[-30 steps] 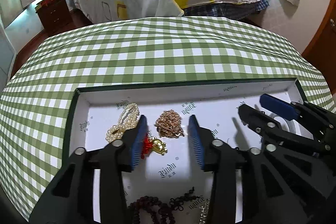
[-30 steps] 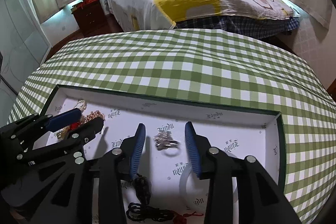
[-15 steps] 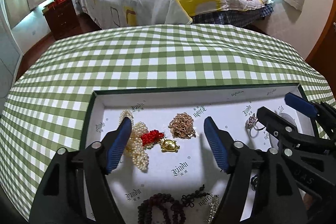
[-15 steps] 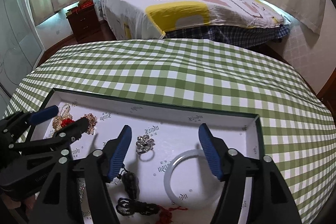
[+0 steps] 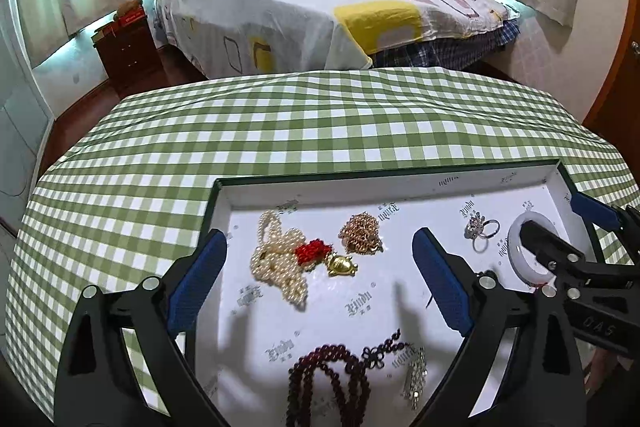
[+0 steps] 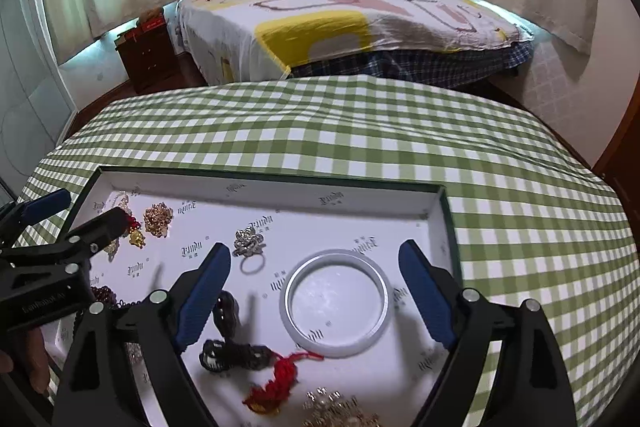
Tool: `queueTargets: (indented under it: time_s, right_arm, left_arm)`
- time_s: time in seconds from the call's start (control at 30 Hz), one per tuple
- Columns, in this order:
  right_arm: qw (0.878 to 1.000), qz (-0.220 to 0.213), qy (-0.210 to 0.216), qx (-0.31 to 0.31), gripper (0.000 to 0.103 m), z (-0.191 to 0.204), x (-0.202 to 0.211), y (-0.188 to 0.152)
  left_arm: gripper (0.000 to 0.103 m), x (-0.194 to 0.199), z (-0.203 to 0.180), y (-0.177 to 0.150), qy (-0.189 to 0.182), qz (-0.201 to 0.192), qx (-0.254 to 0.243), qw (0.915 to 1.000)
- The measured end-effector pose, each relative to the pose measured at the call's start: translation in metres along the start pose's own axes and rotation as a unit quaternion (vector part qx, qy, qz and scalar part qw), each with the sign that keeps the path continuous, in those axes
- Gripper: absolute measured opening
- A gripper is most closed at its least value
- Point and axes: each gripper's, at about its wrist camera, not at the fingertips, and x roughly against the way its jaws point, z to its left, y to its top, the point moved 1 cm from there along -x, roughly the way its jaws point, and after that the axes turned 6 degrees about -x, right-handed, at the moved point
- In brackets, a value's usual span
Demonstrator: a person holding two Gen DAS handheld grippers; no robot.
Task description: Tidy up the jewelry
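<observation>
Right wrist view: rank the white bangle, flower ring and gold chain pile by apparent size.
1. white bangle, clearly largest.
2. flower ring and gold chain pile: look alike; the pile lies farther from the camera, so no ranking.

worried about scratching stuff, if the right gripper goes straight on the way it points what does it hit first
Most likely the white bangle, which lies flat in the box between the open fingers of the right gripper. Depth is unclear, so it might land on the box floor inside the ring. Its jaws have just been opening, holding nothing.

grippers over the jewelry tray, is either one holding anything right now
Nothing is held. The left gripper and right gripper have just been opening, nothing between their jaws; the jewelry lies in the tray.
</observation>
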Motion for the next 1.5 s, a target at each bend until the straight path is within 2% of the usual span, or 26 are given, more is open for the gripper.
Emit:
queueTargets:
  time_s: [0.27, 0.5, 0.73, 0.9, 1.0, 1.23, 1.5]
  right_arm:
    - [0.999, -0.035, -0.006, -0.006, 0.084, -0.007, 0.029, -0.015]
    - [0.996, -0.092, -0.020, -0.009, 0.084, -0.008, 0.065, -0.040]
    - [0.993, -0.113, -0.025, -0.004, 0.084, -0.005, 0.103, -0.068]
    - [0.992, -0.127, -0.018, -0.002, 0.084, 0.001, 0.139, -0.079]
    - [0.990, -0.138, -0.013, 0.004, 0.084, 0.006, 0.159, -0.082]
    - [0.984, -0.179, -0.006, 0.019, 0.085, 0.017, 0.215, -0.090]
    - [0.977, -0.209, 0.004, 0.026, 0.085, 0.025, 0.261, -0.097]
  left_arm:
    - [0.093, 0.038, 0.006, -0.021, -0.001, -0.029, 0.013, 0.9995]
    - [0.093, 0.074, 0.005, -0.052, 0.005, -0.045, 0.015, 0.9988]
    - [0.094, 0.109, 0.009, -0.078, 0.009, -0.054, 0.027, 0.9982]
    - [0.094, 0.148, 0.011, -0.089, 0.013, -0.073, 0.035, 0.9966]
    - [0.098, 0.173, 0.012, -0.093, 0.016, -0.089, 0.044, 0.9949]
    - [0.098, 0.230, 0.008, -0.102, 0.023, -0.128, 0.035, 0.9908]
    - [0.099, 0.282, 0.010, -0.118, 0.035, -0.163, 0.037, 0.9854]
